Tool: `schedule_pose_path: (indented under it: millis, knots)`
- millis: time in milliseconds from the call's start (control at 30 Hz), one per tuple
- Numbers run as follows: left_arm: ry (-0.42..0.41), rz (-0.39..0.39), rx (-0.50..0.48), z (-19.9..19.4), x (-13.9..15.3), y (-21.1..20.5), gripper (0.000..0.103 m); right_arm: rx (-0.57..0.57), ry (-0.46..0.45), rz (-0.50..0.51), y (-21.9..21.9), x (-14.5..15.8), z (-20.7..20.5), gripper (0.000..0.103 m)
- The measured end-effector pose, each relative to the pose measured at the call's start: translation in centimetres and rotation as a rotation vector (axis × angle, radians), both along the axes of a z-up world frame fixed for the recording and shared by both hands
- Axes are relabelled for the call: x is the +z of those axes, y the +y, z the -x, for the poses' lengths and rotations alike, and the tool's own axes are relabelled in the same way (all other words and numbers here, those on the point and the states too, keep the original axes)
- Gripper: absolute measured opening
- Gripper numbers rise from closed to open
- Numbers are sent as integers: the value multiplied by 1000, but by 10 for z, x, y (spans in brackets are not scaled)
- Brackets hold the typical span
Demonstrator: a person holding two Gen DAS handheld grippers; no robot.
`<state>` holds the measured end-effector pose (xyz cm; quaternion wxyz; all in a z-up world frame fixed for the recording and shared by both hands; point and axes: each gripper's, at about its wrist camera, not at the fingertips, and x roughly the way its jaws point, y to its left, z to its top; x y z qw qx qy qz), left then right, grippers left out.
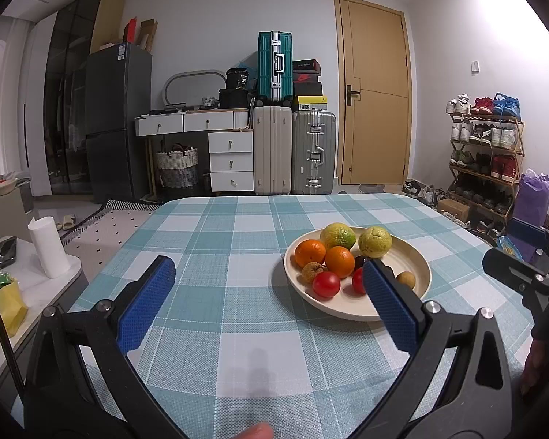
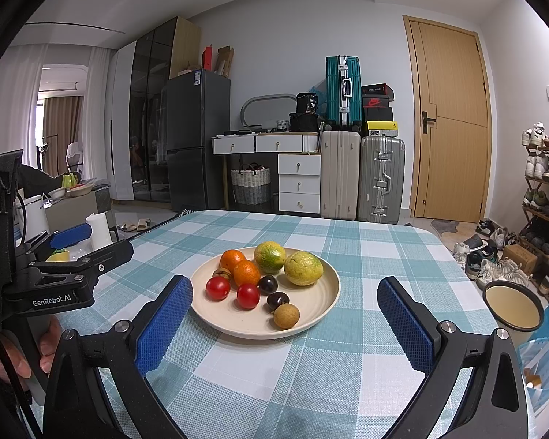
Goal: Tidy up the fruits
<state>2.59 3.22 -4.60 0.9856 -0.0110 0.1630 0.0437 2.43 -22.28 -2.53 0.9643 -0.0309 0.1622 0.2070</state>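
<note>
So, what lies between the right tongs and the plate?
Only bare checked cloth, seen in the right wrist view; the right tongs are open, just short of the plate.

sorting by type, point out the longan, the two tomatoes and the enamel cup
longan (image 2: 286, 316): right wrist view, middle of its skin
tomatoes (image 2: 218, 288): right wrist view, the left one's top
enamel cup (image 2: 513, 308): right wrist view, inner wall

"GenRobot.AI" is printed on the left claw (image 2: 71, 243) body; "36" marks a black bag (image 2: 307, 103).

One tomato (image 1: 358, 281) half behind left tongs (image 1: 269, 274) (blue pad), bowl (image 2: 514, 305) rim clipped
</note>
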Motion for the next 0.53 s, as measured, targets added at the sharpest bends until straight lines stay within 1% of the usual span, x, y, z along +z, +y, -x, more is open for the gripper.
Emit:
schedule_pose_path:
  millis: [233,400,533]
  knots:
    - [0,0,-1,0,0,0,102,0,0,0,0,0,0,103]
    - [-9,-2,-34,1,-1,-3,102,0,1,0,0,0,0,103]
    - [-2,-2,-26,-1,-1,-3,102,0,2,-1,-1,0,-1,103]
